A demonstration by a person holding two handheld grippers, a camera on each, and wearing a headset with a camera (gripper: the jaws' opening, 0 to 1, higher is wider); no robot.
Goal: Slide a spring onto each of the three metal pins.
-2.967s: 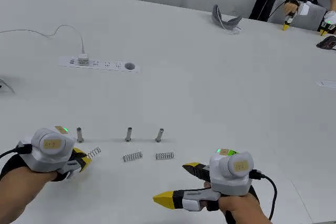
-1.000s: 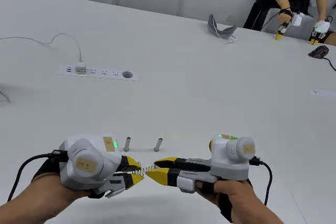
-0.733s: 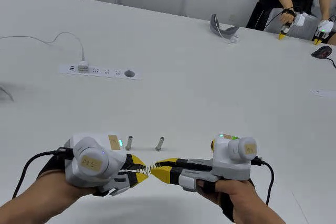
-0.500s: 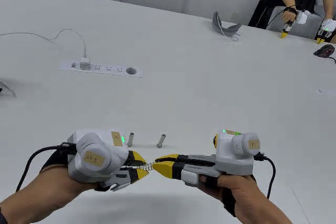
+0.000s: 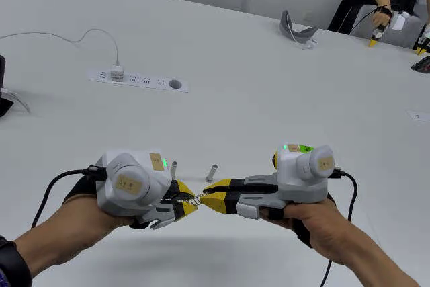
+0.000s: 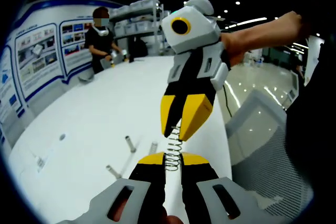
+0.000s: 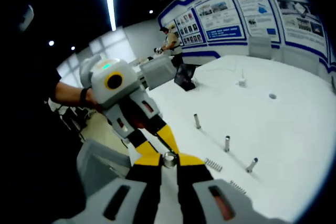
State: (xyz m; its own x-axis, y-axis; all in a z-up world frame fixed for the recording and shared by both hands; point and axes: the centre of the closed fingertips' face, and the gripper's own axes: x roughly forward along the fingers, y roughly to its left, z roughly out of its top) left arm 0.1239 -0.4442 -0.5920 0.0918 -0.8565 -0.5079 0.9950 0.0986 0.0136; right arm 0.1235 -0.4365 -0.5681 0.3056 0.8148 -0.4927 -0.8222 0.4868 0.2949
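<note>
I have lifted one spring (image 5: 195, 199) off the surface (image 5: 269, 99), and now my left tool (image 5: 185, 205) and right tool (image 5: 209, 199) each clamp one end of it, near the bare pins (image 5: 212, 172).

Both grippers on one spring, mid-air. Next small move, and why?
Probably open the left gripper so the right gripper holds the spring alone. Both are shut on its ends above the table, and it can't drop over a pin while pinched at both ends; all three pins stand bare.
</note>
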